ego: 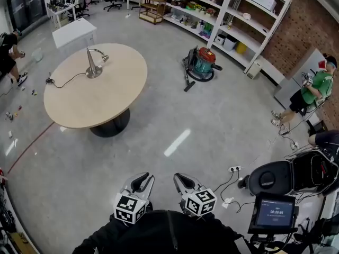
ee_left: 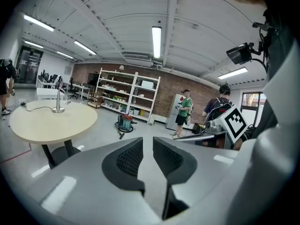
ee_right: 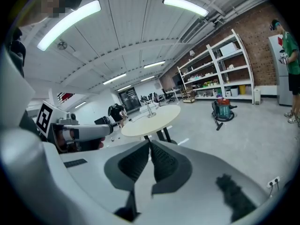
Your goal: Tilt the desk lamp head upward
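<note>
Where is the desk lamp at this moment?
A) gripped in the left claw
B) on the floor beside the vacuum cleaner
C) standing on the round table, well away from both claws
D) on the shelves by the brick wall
C: the desk lamp stands on the round table, far from the left claw and right claw, which are both empty.

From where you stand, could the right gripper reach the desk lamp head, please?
Probably not yet: the desk lamp stands on the round table across open floor, beyond the right gripper. Nothing blocks the way.
</note>
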